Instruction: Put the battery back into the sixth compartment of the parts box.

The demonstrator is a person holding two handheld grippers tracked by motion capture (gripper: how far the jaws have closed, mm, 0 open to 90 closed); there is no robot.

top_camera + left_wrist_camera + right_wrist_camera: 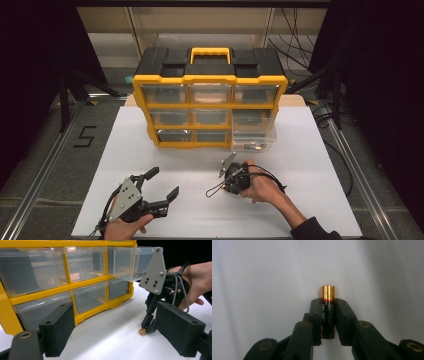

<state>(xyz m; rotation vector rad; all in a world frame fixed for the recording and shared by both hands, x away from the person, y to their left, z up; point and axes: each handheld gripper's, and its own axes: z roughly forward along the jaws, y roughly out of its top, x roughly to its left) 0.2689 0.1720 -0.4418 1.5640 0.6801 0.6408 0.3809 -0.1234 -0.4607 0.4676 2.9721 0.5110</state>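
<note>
A black battery (pixel 327 315) with a copper-coloured end lies on the white tabletop (pixel 262 290). My right gripper (pixel 327 303) points down at it, and both pads press on its sides. From the left gripper view the same battery's copper end (pixel 143 331) pokes out between the right gripper's fingertips (pixel 149 328). In the high view the right gripper (pixel 233 181) sits in a hand near the table's middle. My left gripper (pixel 164 182) rests at the front left, open with nothing between its pads (pixel 58 327).
A yellow and black organiser (pixel 210 82) with clear drawers stands at the back of the white sheet (pixel 300 165). Its lower right drawer (pixel 253 137) is pulled out and holds some small items. Black cables trail from both grippers.
</note>
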